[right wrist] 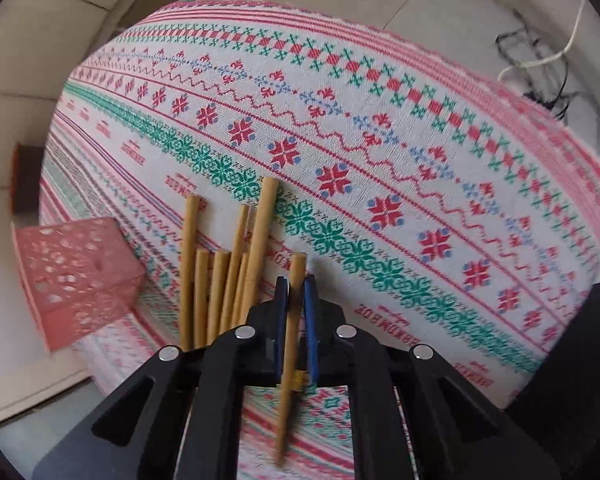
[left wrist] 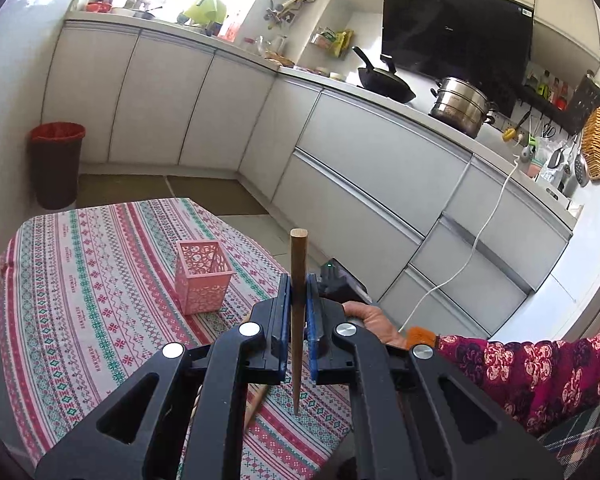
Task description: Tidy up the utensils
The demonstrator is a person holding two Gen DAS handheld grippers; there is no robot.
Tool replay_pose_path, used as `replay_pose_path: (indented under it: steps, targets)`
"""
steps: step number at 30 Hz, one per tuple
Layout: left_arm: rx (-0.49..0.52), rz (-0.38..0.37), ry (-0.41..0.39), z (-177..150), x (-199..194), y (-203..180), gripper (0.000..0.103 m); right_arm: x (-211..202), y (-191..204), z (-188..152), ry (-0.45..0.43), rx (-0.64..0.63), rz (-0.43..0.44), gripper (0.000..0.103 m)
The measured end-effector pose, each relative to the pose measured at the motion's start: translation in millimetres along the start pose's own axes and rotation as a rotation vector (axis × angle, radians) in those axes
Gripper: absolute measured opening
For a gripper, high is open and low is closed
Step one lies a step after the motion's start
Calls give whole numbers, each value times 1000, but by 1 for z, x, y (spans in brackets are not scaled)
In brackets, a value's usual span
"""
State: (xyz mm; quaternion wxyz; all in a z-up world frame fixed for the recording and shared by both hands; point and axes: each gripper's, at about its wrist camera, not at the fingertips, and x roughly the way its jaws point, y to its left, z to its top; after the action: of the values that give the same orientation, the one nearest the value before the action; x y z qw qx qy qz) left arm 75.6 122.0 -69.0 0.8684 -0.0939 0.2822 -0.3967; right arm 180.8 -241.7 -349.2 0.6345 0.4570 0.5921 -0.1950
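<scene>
The left gripper is clamped on a dark brown chopstick, which stands nearly upright between the blue pads, blunt end up and thin tip hanging above the patterned tablecloth. The right gripper is closed on a pale bamboo chopstick that runs along its fingers, its thick end just past the tips and its thin end back under the tool.

In the right wrist view, a bundle of pale chopsticks lies on the cloth just left of the held one, roughly parallel, their far ends uneven and their near ends hidden beneath the gripper body. Left of the bundle, near the table's left edge, stands a pink lattice holder, apart from the sticks. In the left wrist view the same holder stands upright on the cloth to the left of the gripper, its open top unobstructed.

A hand with a flowered sleeve shows just right of the left gripper. Beyond the table's far edge lies bare floor, then white cabinets; a bin stands at far left. A white cable hangs down the cabinet fronts on the right. The cloth right of and beyond the bundle is open up to its frayed far edge.
</scene>
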Motion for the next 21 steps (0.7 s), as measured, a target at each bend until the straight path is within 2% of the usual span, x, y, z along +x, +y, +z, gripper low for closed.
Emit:
replay_pose_path:
  steps: [3,6,9,11,15,18,21]
  targets:
    - [-7,22,-1,0,3,1,7,-10,-7,2,-21,8,112,7]
    - [-23,40,-8,1,5,2,7,-32,-8,0,-76,-40,180,7]
    - [-39,75,-19,1,8,2,7,-71,-4,-8,-191,-141,192,7]
    - [-58,89,-32,3,10,4,7,-105,2,-22,-295,-241,197,7]
    - [-104,118,-64,12,14,5,7,-164,-3,-51,-447,-385,231,7]
    - [-115,139,-100,28,15,-2,7,-213,-2,-64,-548,-448,294,7]
    - [-79,182,-152,50,16,-17,7,-253,11,-66,-615,-485,372,7]
